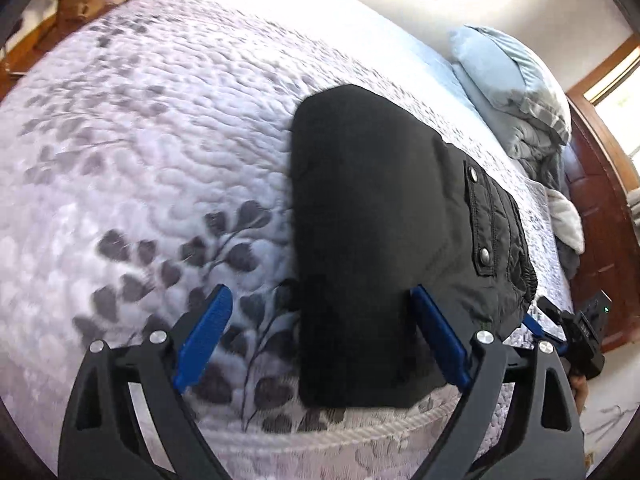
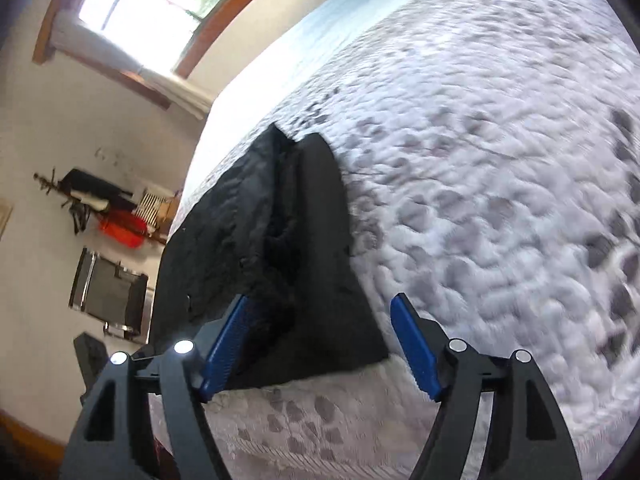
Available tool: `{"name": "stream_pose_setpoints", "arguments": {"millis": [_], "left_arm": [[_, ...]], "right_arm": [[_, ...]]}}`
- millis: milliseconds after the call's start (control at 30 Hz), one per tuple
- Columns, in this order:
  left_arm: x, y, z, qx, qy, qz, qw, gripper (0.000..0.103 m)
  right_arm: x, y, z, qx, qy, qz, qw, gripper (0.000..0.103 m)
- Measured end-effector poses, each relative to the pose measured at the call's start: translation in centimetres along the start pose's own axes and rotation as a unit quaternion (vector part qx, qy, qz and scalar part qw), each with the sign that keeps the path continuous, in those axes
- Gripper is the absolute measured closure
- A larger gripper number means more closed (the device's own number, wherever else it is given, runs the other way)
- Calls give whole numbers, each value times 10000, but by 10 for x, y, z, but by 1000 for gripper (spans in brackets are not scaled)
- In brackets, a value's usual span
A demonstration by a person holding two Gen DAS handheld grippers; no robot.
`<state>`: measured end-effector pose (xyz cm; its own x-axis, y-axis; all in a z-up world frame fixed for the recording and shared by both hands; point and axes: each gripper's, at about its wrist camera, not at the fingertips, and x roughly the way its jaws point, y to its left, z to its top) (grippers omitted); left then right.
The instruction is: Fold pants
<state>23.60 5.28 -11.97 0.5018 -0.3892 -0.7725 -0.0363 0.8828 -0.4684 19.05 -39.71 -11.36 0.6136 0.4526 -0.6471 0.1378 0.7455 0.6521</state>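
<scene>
The black pants [image 1: 380, 216] lie folded into a compact stack on the white quilt with grey leaves [image 1: 140, 140], near the bed's front edge. A pocket flap with two snap buttons [image 1: 480, 220] faces up on their right side. My left gripper [image 1: 320, 328] is open and empty, just above the stack's near end. In the right wrist view the pants [image 2: 288, 248] lie at the left, rumpled along a middle crease. My right gripper [image 2: 320, 332] is open and empty over their near corner. The other gripper [image 1: 576, 332] shows at the far right of the left wrist view.
A pale blue pillow and bunched grey bedding [image 1: 516, 92] lie at the head of the bed. A wooden bed frame [image 1: 596, 208] runs along the right. In the right wrist view a window [image 2: 160, 0], a coat rack [image 2: 88, 196] and a dark rack [image 2: 108, 292] stand beyond the bed's left edge.
</scene>
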Motion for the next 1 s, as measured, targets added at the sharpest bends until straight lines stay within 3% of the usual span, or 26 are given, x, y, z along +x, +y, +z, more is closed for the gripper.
{"name": "stream_pose_setpoints", "arguments": {"millis": [267, 467, 700, 1000], "left_arm": [[-32, -15, -29, 377, -216, 792, 9959, 12], [-31, -30, -55, 664, -16, 1194, 9906, 12], [-34, -52, -83, 815, 72, 1417, 9865, 12], [-67, -83, -83, 1278, -225, 1652, 9777, 7]], "right_arm": [[-29, 7, -27, -320, -37, -842, 9959, 29], [-33, 20, -59, -631, 79, -1275, 9898, 29], [-24, 62, -92, -1330, 313, -1951, 9712, 29], [-33, 119, -109, -1950, 233, -2118, 9574, 22]]}}
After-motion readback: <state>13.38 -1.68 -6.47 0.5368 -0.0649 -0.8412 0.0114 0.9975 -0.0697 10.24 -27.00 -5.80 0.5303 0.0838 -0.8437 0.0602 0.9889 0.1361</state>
